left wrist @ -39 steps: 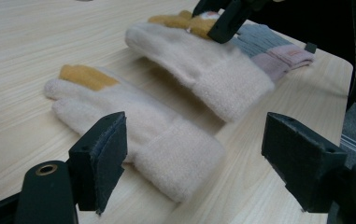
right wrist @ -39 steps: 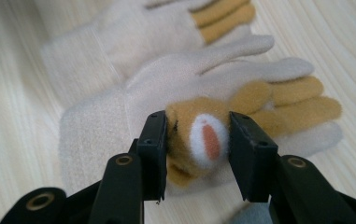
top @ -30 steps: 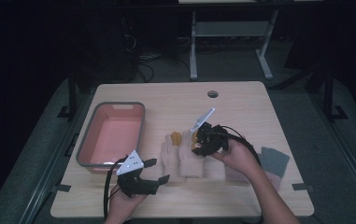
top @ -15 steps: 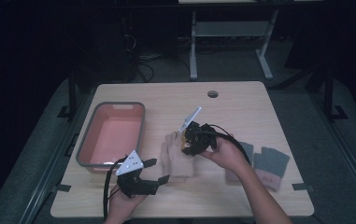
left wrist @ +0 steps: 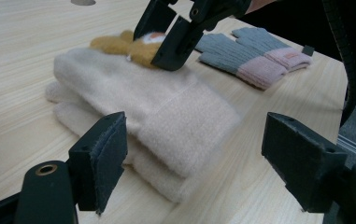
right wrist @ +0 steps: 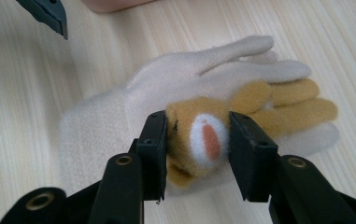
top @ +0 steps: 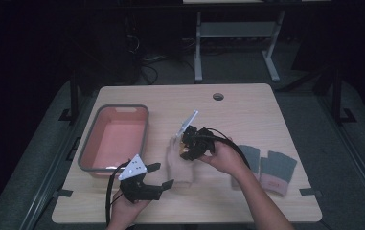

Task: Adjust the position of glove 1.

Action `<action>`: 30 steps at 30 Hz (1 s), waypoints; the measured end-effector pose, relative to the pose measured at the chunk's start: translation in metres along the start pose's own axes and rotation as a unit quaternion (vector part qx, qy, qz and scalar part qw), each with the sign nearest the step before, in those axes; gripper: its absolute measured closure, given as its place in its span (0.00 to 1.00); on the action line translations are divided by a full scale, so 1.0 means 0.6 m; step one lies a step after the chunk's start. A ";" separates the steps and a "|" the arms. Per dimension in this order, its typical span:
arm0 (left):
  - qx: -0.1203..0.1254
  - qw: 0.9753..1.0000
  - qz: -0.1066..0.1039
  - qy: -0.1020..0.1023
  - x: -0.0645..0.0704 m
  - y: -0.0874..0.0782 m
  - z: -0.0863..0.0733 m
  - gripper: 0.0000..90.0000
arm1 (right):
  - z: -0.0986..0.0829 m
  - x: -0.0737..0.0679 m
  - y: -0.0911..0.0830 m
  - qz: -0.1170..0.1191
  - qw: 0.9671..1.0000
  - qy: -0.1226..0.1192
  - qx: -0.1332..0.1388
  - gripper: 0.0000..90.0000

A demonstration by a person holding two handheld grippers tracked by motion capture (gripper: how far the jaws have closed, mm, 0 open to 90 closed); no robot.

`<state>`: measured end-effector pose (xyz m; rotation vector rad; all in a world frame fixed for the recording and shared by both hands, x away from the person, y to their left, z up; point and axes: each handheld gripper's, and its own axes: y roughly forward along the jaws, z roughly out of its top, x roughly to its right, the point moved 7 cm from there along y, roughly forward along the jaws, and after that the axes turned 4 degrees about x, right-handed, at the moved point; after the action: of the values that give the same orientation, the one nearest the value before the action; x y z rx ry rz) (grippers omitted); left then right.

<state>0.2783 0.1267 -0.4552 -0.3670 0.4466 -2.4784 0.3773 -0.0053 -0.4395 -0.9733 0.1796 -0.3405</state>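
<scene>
My right gripper (right wrist: 197,144) has its jaws clamped on the tan plush patch (right wrist: 203,135) of the cream gloves (left wrist: 166,116) at table centre, while my left gripper (left wrist: 194,154) hovers beside them, jaws wide

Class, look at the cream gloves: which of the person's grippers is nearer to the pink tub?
Left. The left gripper hovers just off the pink tub, near its corner; the right gripper is farther away, over the cream gloves.
</scene>
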 end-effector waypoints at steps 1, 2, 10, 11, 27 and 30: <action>0.000 1.000 0.000 0.000 0.000 0.000 0.000 0.25 | 0.000 -0.001 0.001 0.001 1.000 0.002 -0.001 0.66; 0.000 1.000 0.000 0.001 0.000 0.000 0.000 0.25 | 0.001 0.000 0.004 0.001 1.000 0.000 -0.003 0.66; 0.001 1.000 0.000 0.002 0.000 0.001 0.000 0.25 | 0.002 -0.002 0.019 0.001 1.000 -0.003 -0.009 0.66; 0.001 1.000 -0.001 0.002 0.000 0.001 0.000 0.25 | 0.002 -0.003 0.021 0.002 1.000 -0.001 -0.011 0.66; 0.003 1.000 -0.004 0.001 0.003 0.002 0.000 0.25 | -0.013 0.002 0.046 0.008 1.000 0.012 -0.028 0.65; 0.005 1.000 -0.004 -0.003 0.004 0.003 0.000 0.25 | -0.016 0.001 0.052 0.011 0.999 0.010 -0.031 0.65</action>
<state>0.2770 0.1239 -0.4555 -0.3738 0.4316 -2.4848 0.3814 0.0031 -0.4705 -1.0291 0.2206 -0.3257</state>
